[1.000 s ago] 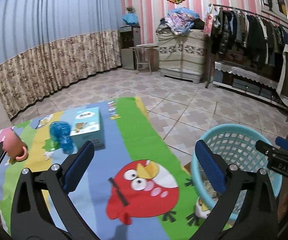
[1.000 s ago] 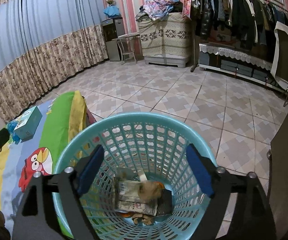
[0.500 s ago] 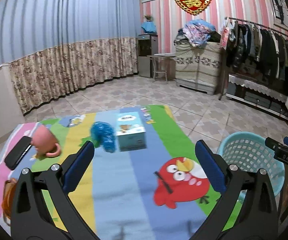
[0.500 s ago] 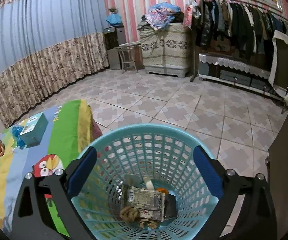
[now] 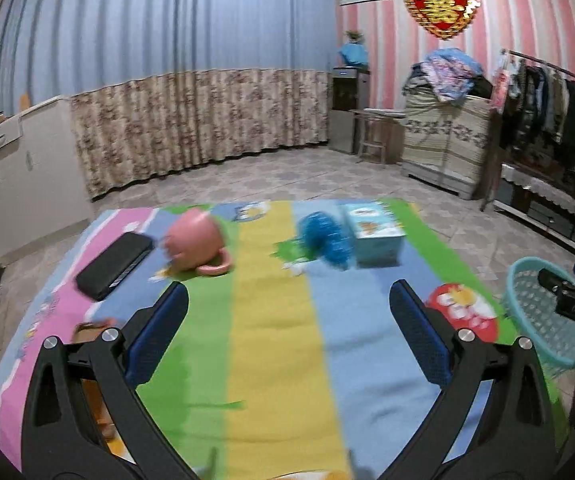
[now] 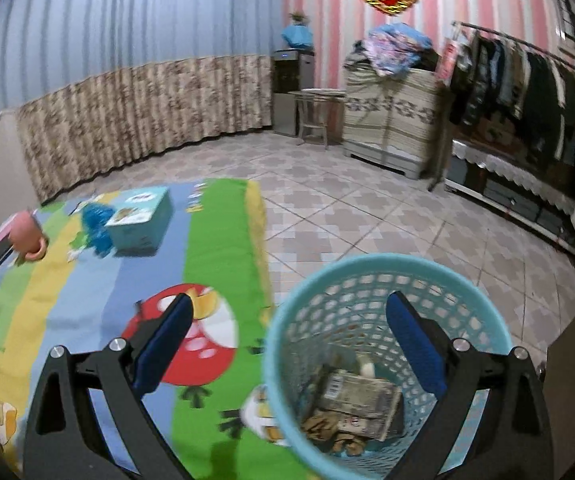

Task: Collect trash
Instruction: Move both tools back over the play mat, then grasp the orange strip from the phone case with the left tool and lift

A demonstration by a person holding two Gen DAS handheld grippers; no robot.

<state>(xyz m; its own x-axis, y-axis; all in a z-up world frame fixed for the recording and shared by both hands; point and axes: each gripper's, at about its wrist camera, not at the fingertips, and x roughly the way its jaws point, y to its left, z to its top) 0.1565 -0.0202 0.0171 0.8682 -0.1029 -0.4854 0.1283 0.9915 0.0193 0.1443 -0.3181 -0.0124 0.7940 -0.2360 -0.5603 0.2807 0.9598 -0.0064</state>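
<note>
A turquoise mesh basket point(image 6: 483, 312) stands on the tiled floor beside the mat, with crumpled packets and paper point(image 6: 351, 400) at its bottom; it also shows at the right edge as the basket point(image 5: 543, 320). My right gripper point(image 6: 287, 320) hangs open above the basket's left rim, nothing between its fingers. My left gripper point(image 5: 287, 308) is open over the striped play mat point(image 5: 271, 340), empty. On the mat's far part lie a crumpled blue bag point(image 5: 327, 240), a light blue box point(image 5: 375, 232), a pink mug point(image 5: 197, 246) on its side and a black flat case point(image 5: 113, 260).
An orange wrapper point(image 5: 91, 330) peeks out behind the left finger. A white cabinet point(image 5: 19, 184) stands left, curtains behind, a clothes rack point(image 6: 527, 92) and covered chest point(image 6: 391, 120) at the right. Tiled floor point(image 6: 367, 216) lies beyond the mat.
Both grippers swung left, away from the basket. The left view now centres on the mat with the mug and black case. The right gripper's jaws widened and the basket slid to its right.
</note>
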